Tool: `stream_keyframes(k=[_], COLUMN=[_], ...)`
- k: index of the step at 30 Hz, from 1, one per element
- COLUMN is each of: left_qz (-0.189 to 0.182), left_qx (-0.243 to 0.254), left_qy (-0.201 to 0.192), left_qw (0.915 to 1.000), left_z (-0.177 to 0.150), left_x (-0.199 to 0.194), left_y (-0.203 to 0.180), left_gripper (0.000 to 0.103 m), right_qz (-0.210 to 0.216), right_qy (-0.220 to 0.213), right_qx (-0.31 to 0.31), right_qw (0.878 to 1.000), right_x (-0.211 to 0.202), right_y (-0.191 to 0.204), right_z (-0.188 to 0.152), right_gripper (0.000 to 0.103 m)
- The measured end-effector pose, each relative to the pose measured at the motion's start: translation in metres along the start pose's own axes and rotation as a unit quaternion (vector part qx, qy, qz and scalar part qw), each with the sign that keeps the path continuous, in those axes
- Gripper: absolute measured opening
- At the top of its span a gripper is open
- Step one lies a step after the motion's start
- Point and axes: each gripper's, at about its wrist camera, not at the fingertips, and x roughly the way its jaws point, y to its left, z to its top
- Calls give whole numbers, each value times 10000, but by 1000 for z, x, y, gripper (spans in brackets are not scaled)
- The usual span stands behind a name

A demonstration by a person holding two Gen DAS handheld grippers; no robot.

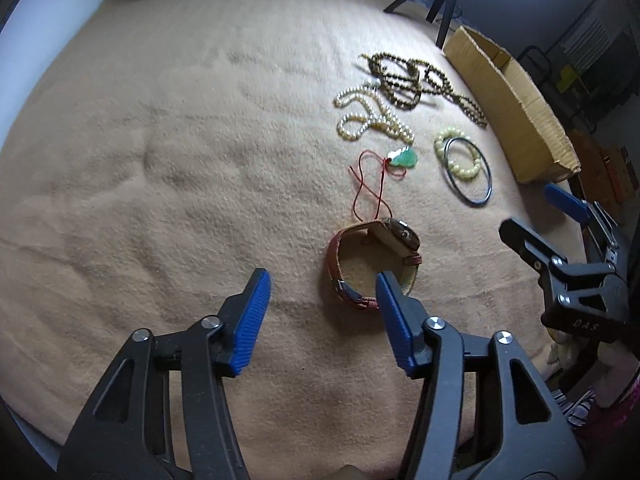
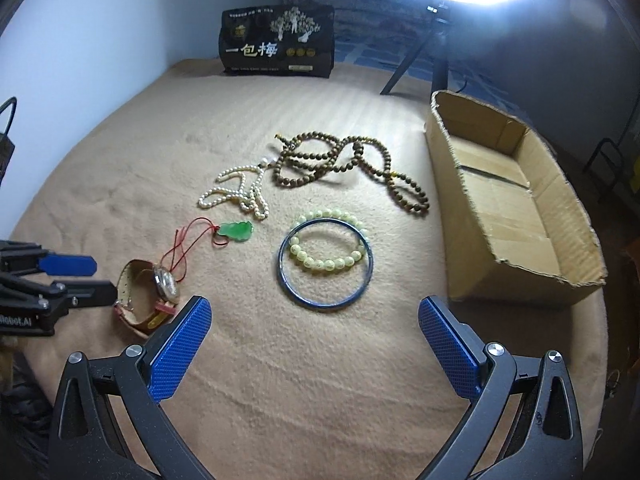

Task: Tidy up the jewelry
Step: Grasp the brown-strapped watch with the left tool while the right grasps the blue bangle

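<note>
Left gripper point(image 1: 322, 280): jaws spread wide, holding nothing; its right blue pad overlaps the near edge of the watch, and whether it touches cannot be told.
Right gripper point(image 2: 316, 312): jaws spread wide, holding nothing; low over the blanket on the near side of the bangle, apart from it.
Watch point(image 1: 374, 262): red-brown strap closed in a loop, standing on edge with the dial turned sideways; the landmark for the entries below.
Red cord point(image 1: 370, 188): thin, looped, running from the far side of the watch to the pendant.
Green pendant point(image 2: 236, 232): flat on the blanket beyond the watch, at the cord's far end.
Pearl necklace point(image 2: 240, 194): loose white strand beyond the pendant, farther from the watch.
Brown bead necklace point(image 2: 344, 170): long dark strand in tangled loops, farthest from the watch, one end meeting the pearl necklace.
Bangle point(image 2: 325, 264): dark thin ring lying flat, to the right of the watch.
Pale bead bracelet point(image 2: 328, 244): yellow-green beads, lying mostly inside the bangle and overlapping its far rim.
Cardboard box point(image 2: 516, 216): open-topped, far right of the watch, beyond the bangle.
Blanket point(image 2: 280, 380): tan, fuzzy, carrying every piece.
Black packet point(image 2: 278, 42): printed with Chinese characters, upright at the blanket's far edge.
Tripod point(image 2: 424, 52): dark legs behind the box, under a bright lamp.
</note>
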Motion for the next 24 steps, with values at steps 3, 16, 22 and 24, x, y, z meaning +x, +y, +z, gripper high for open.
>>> stream_keyframes(k=[3,16,22,24], left_qz=[-127,-155,-167,-194], left_qx=[-131,-59,-12,-14], left_qy=[141,277,300,308], left_qw=[9997,9995,9994,9993], left_z=[0,4,7,7], left_x=[6,20,25,26], left_y=[4,3,1,1], left_gripper=[55,42,29,25], right_qz=[-4,-123,-199,-237], right_qy=[81,450,648,642], right_qx=[86,546,539,501], right_qw=[9999,9974,9962,9964], right_x=[11,50,67,69], right_y=[-1,-16,-16,-16], right_z=[3,11,17,18], right_gripper=[103,103,103,103])
